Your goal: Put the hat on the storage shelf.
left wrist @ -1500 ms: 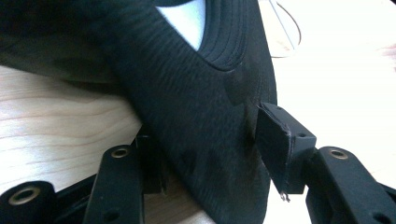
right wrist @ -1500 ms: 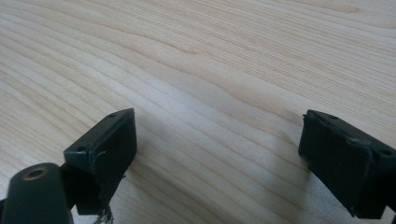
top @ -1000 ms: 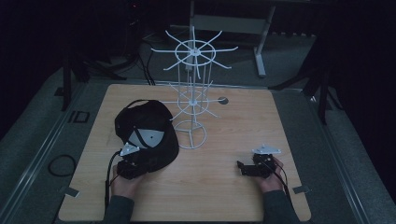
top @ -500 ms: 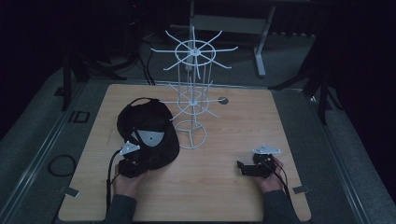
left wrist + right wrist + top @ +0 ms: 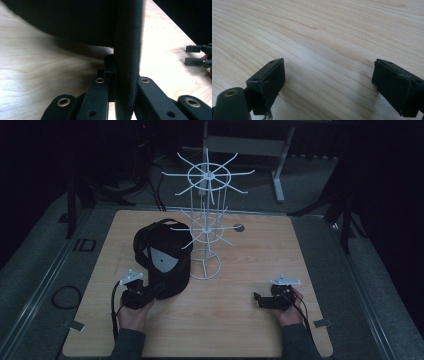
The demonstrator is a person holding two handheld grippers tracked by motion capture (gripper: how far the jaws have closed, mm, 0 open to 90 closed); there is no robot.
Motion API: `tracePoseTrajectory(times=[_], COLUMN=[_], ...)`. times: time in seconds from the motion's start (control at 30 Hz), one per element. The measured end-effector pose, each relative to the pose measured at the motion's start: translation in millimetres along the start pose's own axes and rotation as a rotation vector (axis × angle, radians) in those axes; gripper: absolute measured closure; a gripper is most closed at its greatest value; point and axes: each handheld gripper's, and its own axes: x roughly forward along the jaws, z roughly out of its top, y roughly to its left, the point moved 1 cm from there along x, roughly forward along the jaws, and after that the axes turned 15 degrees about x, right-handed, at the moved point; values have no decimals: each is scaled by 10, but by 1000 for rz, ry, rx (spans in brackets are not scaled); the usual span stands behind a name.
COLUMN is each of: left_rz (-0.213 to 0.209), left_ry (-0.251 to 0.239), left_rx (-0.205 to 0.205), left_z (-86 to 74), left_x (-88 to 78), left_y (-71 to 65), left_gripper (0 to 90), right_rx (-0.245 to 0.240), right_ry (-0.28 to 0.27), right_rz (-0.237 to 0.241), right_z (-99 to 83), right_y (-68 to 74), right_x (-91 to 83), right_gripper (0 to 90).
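The black cap [image 5: 162,257] has slid slightly nearer the person since a second ago, its brim pinched in the left gripper [image 5: 135,292] beside the white wire rack [image 5: 206,227]; likely hanging comes next; the right gripper [image 5: 272,299] rests agape on the table [image 5: 300,250].

The right claw [image 5: 328,86] points down at a bare stretch of pale wooden counter [image 5: 332,30], its two black jaws standing wide apart with nothing between them. One jaw rises at the lower left — a blocky black pad with small screw holes on its top face, and a rounded black part with a brass-coloured eyelet just below it at the corner. A few frayed threads hang from that pad's lower edge. The other jaw sits at the lower right, partly cut off by the edge. Wood grain runs in long diagonal lines across the counter, and a soft shadow lies beside each jaw.
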Motion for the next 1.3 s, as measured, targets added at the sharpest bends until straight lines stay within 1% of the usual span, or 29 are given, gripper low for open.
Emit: tracePoseTrajectory(times=[0.23, 0.4, 0.47, 0.73, 0.9, 1.07, 1.3], left_rz=[24, 42, 55, 90, 93, 97, 112], left_ry=[-2, -12, -10, -29, -41, -38, -39], left_rx=[-10, 6, 20, 41, 55, 68, 73], left_z=[8, 46, 69, 166, 215, 242, 260], left_x=[-43, -101, -129, -238, -269, -276, -319], left_y=[32, 58, 71, 114, 122, 120, 126], left_gripper=[868, 868, 868, 868, 868, 867, 868], right_rx=[0, -1, -1, 0, -1, 0, -2], right_ry=[0, 0, -1, 0, 0, -1, 1], right_rz=[0, 0, 0, 0, 0, 0, 2], right_z=[0, 0, 0, 0, 0, 0, 3], right_y=[0, 0, 0, 0, 0, 0, -1], right_x=[0, 0, 0, 0, 0, 0, 2], right_gripper=[113, 113, 113, 113, 113, 113, 113])
